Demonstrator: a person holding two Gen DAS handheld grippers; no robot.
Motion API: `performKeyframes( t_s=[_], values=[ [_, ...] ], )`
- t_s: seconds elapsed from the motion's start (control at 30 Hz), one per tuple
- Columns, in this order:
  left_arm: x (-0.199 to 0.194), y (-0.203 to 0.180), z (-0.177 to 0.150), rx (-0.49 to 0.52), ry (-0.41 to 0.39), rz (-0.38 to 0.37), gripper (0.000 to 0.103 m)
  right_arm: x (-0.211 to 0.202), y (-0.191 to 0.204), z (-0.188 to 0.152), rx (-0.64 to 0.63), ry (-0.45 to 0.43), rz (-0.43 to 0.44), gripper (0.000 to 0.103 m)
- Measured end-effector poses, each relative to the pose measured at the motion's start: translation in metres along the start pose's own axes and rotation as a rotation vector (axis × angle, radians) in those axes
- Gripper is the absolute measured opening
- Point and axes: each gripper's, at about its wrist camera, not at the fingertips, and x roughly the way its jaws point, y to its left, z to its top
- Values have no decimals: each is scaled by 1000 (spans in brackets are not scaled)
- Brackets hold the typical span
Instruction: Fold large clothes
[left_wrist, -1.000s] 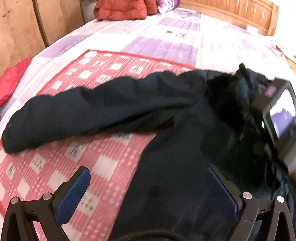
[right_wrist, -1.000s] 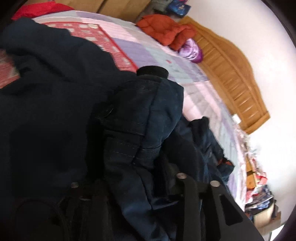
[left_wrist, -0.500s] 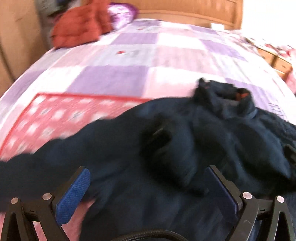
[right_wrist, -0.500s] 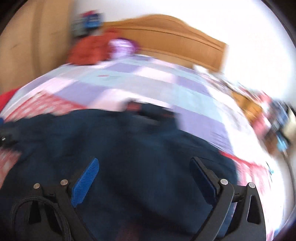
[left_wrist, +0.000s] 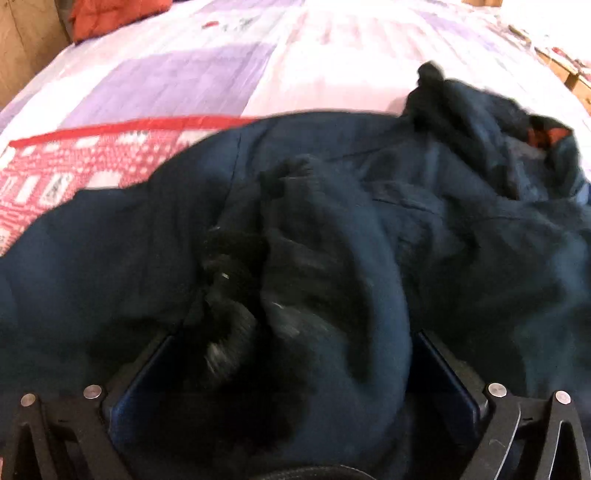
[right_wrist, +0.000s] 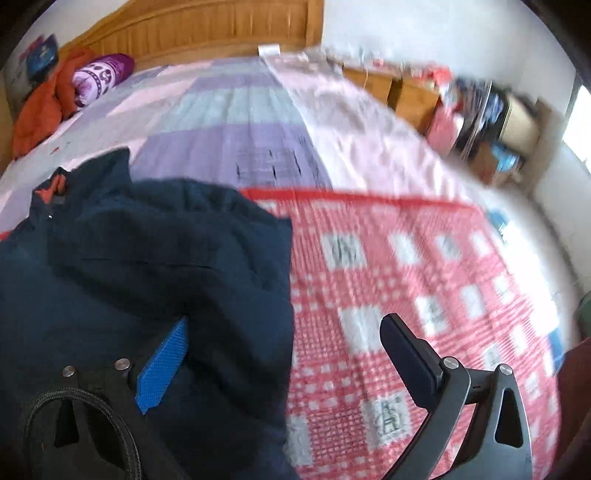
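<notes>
Left wrist view, left to right:
- Red-and-white checked blanket (left_wrist: 55, 177), far left, spread on the bed over a purple and pink patchwork quilt (left_wrist: 177, 74).
- Dark navy jacket (left_wrist: 461, 240), heaped across the middle and right of the bed, covering part of the blanket. Collar with an orange lining patch at far right.
- Left tool (left_wrist: 291, 373): jaws wide apart, a bulging fold of the jacket with a black fuzzy cuff lying between them. Cannot tell whether the pads press the cloth.

Right wrist view, left to right:
- Orange garment (right_wrist: 40, 107) and purple patterned pillow (right_wrist: 101, 72), far left, by the wooden headboard (right_wrist: 207, 29).
- Jacket (right_wrist: 147, 258), left half, its edge lying on the checked blanket (right_wrist: 424, 277).
- Right tool (right_wrist: 284, 365): jaws spread wide, gripping nothing; blue-padded finger (right_wrist: 162, 369) over the jacket, the other over the blanket.
- Cluttered wooden furniture (right_wrist: 413, 92), far right, blurred.
</notes>
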Motion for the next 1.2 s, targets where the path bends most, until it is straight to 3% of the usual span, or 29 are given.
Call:
performKeyframes(
  t_s=[0.1,0.13,0.2,0.27,0.33,0.4,0.43,0.5,0.63,0.77,0.83,0.93,0.97,1.0,1.2],
  values=[
    [-29,-14,6,22,-117,-17,103,-29,43,14,-88,-145,66,103],
    [-38,-22,11,38,-158,-12,103,-25,65,23,-151,-155,88,103],
    [-39,-35,24,67,-176,-8,103,-14,91,27,-207,-111,136,103],
    [-15,-37,40,82,-108,47,103,10,105,28,-226,-45,133,102],
    [18,-24,44,67,-3,114,103,43,94,24,-222,32,76,102],
    [35,5,39,-39,60,10,103,55,71,25,-143,40,129,95],
    [33,12,40,-57,58,-2,103,56,62,25,-137,38,127,91],
    [28,6,37,5,26,28,103,53,56,20,-173,21,137,83],
    [20,6,33,-5,12,39,103,28,59,15,-200,2,101,82],
    [-16,6,15,35,-86,64,103,-19,56,-4,-176,-86,114,83],
    [-16,14,-1,70,-96,101,103,-13,39,-27,-163,-29,73,85],
    [5,44,-9,-13,-20,-22,103,8,-12,-50,21,79,104,91],
    [6,47,-7,-25,-19,-29,103,11,-26,-52,69,87,81,98],
    [8,46,-4,-12,-22,-13,103,11,-33,-52,84,88,53,99],
    [-20,25,-9,42,-48,81,103,-16,-20,-50,-73,42,-46,99]
  ],
)
